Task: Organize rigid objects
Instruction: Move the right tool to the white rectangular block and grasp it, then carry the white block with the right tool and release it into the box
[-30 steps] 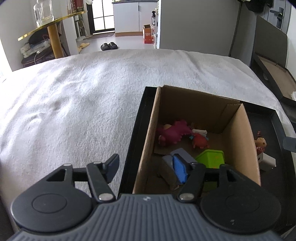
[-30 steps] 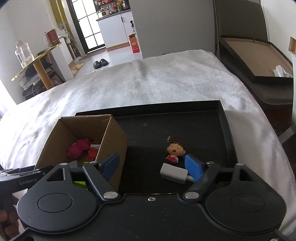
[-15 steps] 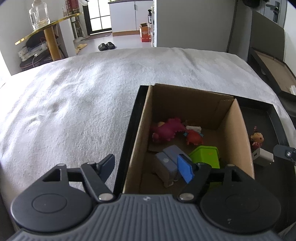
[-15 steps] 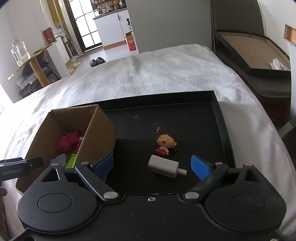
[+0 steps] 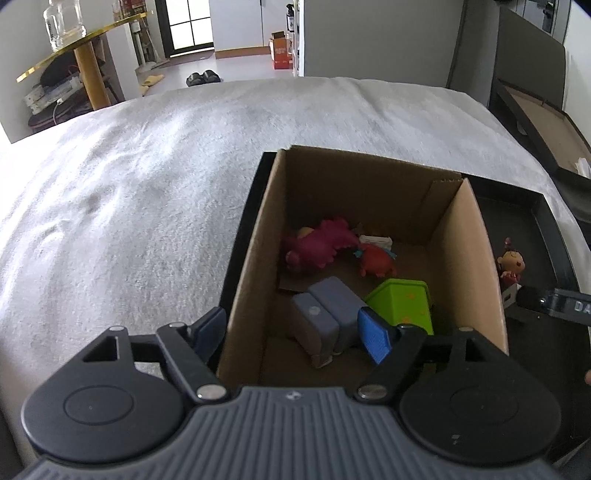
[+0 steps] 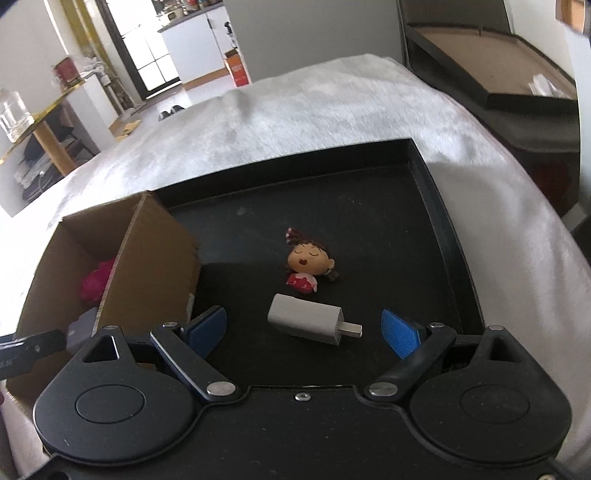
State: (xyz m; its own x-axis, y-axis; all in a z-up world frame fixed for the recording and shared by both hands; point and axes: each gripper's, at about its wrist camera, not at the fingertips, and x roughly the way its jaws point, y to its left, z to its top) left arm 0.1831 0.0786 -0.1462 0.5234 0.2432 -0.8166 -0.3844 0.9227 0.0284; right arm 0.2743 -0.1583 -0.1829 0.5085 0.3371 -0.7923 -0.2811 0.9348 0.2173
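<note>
An open cardboard box [image 5: 476,258] stands at the left of a black tray [image 6: 447,229]. In it lie a pink toy [image 5: 321,247], a red toy [image 5: 375,260], a green block [image 5: 400,301] and a grey-blue case [image 5: 325,314]. My left gripper [image 5: 291,334] is opening over the box's near left corner. One finger is outside the wall and one inside beside the case, and neither grips anything. My right gripper [image 6: 303,332] stands open low over the tray. A white charger plug [image 6: 306,319] lies between its pads, untouched. A small doll figure [image 6: 308,264] lies just beyond.
The tray rests on a white fuzzy blanket [image 5: 147,206] over a bed. To the right stands a dark frame with a brown board [image 6: 480,51]. A gold side table with a glass jar [image 5: 62,26] is at the far left, with floor and slippers beyond.
My right gripper sank towards the tray and widened, so the charger now lies between its pads. My left gripper's jaws spread, and its left finger now sits outside the box wall.
</note>
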